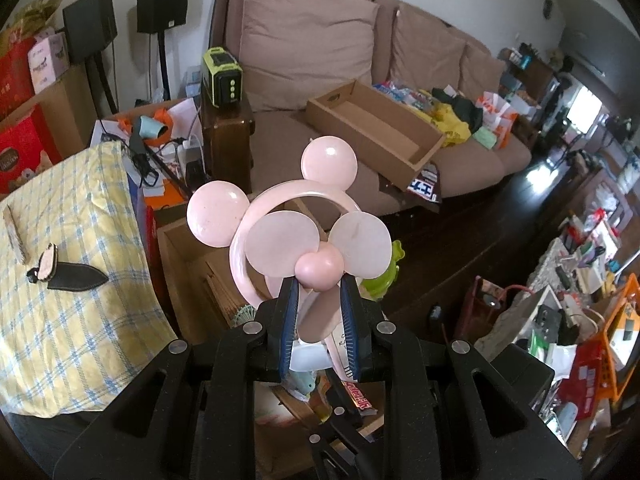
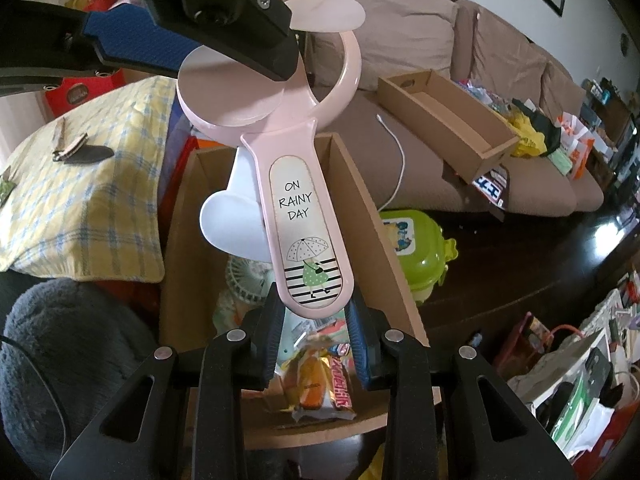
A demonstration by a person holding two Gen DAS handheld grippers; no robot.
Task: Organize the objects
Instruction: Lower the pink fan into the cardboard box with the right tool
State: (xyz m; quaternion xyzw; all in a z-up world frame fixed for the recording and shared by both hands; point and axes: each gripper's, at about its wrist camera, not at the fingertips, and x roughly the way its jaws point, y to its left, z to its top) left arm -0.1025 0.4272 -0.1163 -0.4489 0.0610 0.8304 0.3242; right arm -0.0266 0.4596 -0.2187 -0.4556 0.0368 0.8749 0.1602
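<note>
Both grippers clamp the pink hand fan point(image 2: 296, 184), the left gripper point(image 1: 318, 316) at its head, the right gripper point(image 2: 316, 320) on its handle end, directly above the open cardboard box point(image 2: 360, 208), so lowering and releasing it inside seems next.

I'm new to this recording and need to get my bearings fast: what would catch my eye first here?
A pink hand fan with round ears fills both views, marked "ON RAINY DAY" on its handle. The right gripper pinches the handle's end while the left gripper clamps the fan at its hub, holding it above an open cardboard box with snack wrappers inside. Behind stands a brown sofa carrying a cardboard tray.
</note>
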